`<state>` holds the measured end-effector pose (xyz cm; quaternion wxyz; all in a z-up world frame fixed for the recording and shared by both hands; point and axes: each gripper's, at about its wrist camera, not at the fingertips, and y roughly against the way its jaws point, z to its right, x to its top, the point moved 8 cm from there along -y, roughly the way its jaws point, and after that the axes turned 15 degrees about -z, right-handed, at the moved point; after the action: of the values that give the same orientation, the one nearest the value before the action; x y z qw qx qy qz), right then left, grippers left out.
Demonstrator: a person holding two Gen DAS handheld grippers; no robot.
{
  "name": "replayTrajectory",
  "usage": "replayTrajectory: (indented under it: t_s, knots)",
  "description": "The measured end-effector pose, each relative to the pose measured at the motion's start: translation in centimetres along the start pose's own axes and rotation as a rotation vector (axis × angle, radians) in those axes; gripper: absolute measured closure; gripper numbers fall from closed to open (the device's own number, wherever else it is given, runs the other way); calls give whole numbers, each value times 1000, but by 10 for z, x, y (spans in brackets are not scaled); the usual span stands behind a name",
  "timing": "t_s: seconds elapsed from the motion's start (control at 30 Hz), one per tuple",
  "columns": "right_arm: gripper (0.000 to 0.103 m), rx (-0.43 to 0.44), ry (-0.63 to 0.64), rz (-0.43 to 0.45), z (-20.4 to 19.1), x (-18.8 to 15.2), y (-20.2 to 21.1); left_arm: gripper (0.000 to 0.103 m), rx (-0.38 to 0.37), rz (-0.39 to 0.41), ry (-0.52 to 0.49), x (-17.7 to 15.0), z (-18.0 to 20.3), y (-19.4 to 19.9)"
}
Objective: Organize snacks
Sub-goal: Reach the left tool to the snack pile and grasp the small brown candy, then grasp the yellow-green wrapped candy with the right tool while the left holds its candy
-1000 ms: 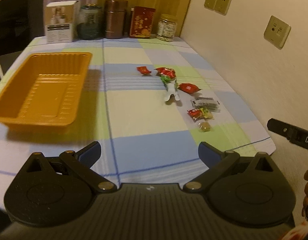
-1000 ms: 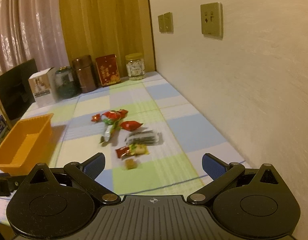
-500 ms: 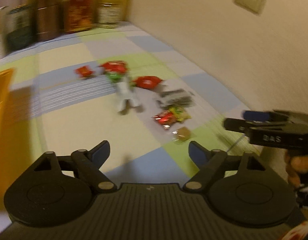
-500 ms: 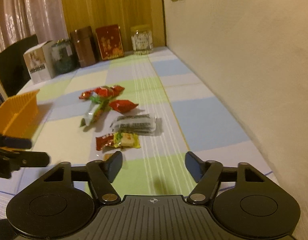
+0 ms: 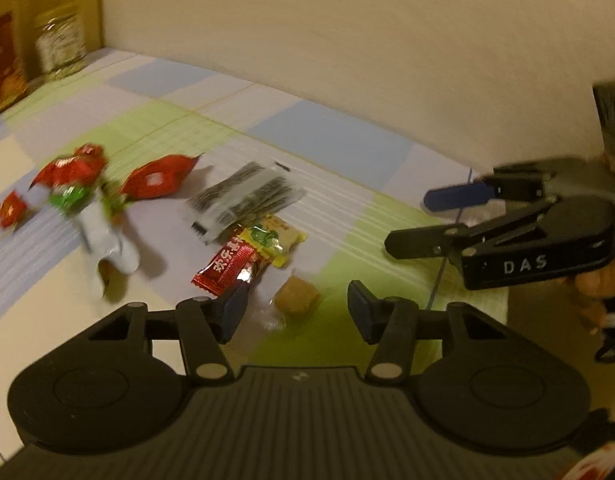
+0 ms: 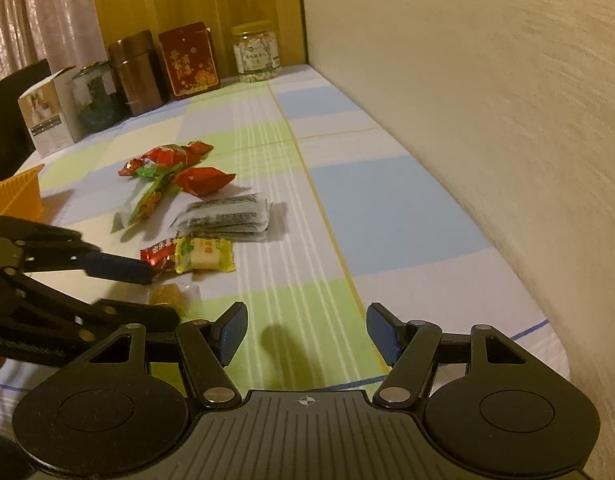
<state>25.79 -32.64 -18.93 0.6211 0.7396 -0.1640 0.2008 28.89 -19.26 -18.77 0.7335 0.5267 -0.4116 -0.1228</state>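
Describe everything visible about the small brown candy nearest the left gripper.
The brown candy is a small, squarish, caramel-coloured lump in a clear wrapper with loose, crinkled ends. It lies flat on a green square of the checked tablecloth, just in front of the red and yellow packets and apart from them. The left gripper is around it; its jaws have just been closing, but the pads are not yet on it.

Left gripper [image 5: 295,312]: jaws have just been closing, a brown wrapped candy [image 5: 297,300] between them, pads apart from it; red and yellow packets [image 5: 247,254] just beyond; right gripper [image 5: 419,220] near the tablecloth's [image 5: 327,136] edge.
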Motion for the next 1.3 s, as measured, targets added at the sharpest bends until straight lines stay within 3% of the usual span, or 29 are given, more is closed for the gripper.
replayTrajectory:
  t_s: [0.07, 0.13, 0.17, 0.43, 0.57, 0.73, 0.87, 1.0, 1.27, 1.3]
  knots:
    - [36, 5, 6, 4, -2, 1, -1, 60, 10, 4, -18, 2, 1, -3]
    - [36, 9, 13, 6, -5, 2, -2, 82, 19, -5, -21, 0, 1, -4]
    - [36, 15, 18, 7, -7, 3, -3, 83, 32, -8, -20, -2, -1, -3]
    - [36, 74, 168, 39, -44, 21, -16, 84, 123, -12, 161, -43, -34, 27]
    - [36, 26, 298, 34, -59, 34, -32, 84, 165, 1, 249, -62, -49, 39]
    - [37, 17, 357, 29, -67, 45, -53, 82, 178, 36, 290, -71, -52, 46]
    - [59, 62, 367, 15, -70, 44, -57, 73, 193, 37, 270, -70, -50, 45]
    - [75, 56, 360, 11, -67, 38, -51, 64, 191, 31, 255, -70, -48, 43]
    - [78, 71, 260, 11, -58, 21, -31, 65, 215, 22, 238, -70, -47, 41]
    - [78, 76, 247, 11, -58, 19, -28, 70, 217, 21, 236, -70, -46, 41]
